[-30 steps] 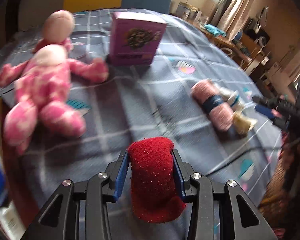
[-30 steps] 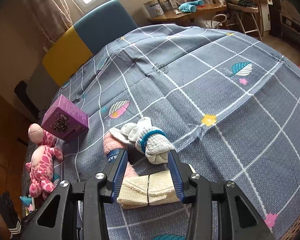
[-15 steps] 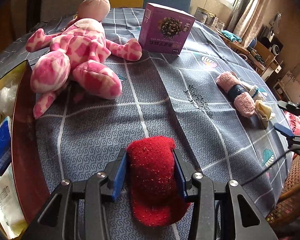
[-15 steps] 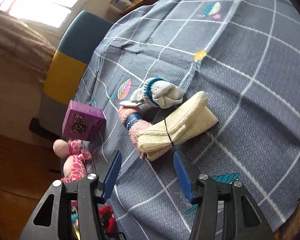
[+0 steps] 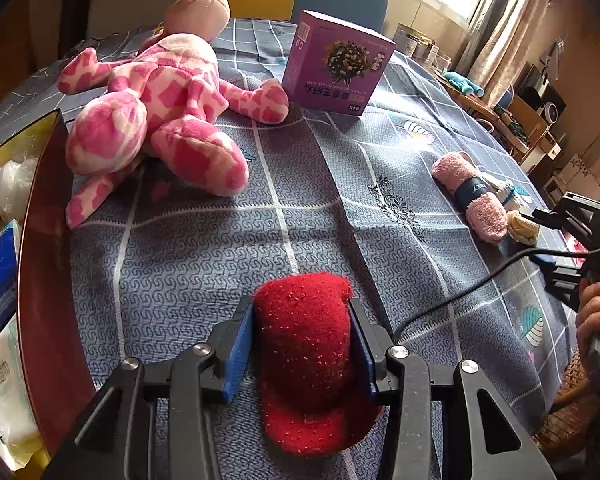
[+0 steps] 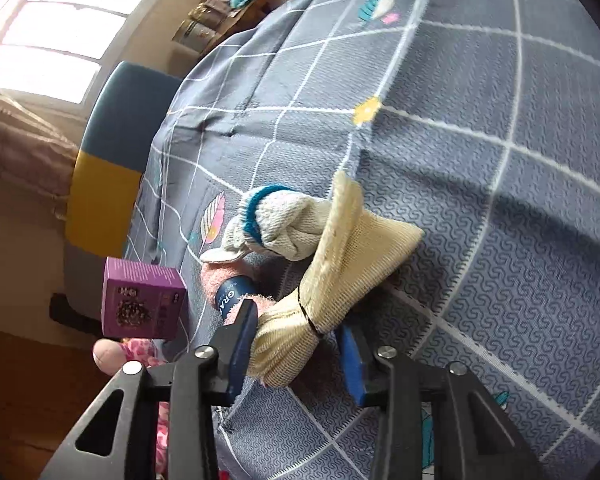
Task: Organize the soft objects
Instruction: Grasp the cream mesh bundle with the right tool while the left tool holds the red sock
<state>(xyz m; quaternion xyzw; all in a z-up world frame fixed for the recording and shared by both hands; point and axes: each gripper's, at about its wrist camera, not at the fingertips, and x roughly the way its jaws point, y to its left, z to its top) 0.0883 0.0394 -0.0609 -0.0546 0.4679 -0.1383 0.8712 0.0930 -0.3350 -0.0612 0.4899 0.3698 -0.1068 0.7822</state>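
My left gripper is shut on a red fuzzy sock, low over the blue checked tablecloth. A pink sock roll with a navy band lies at the right, beside a white glove with a teal cuff. A cream cloth bundle tied with a black band lies between the jaws of my right gripper, which are closing. Its left pad touches the bundle and a narrow gap shows at the right pad. A pink spotted plush toy lies at the far left.
A purple box stands upright behind the plush. A red-edged tray holding packets sits at the table's left edge. A black cable crosses the cloth toward the hand holding the right gripper. A blue and yellow chair stands behind the table.
The right gripper has rolled and come down onto the cream bundle, and its jaws have narrowed around it. The left gripper sank toward the tablecloth with the red sock still in it.
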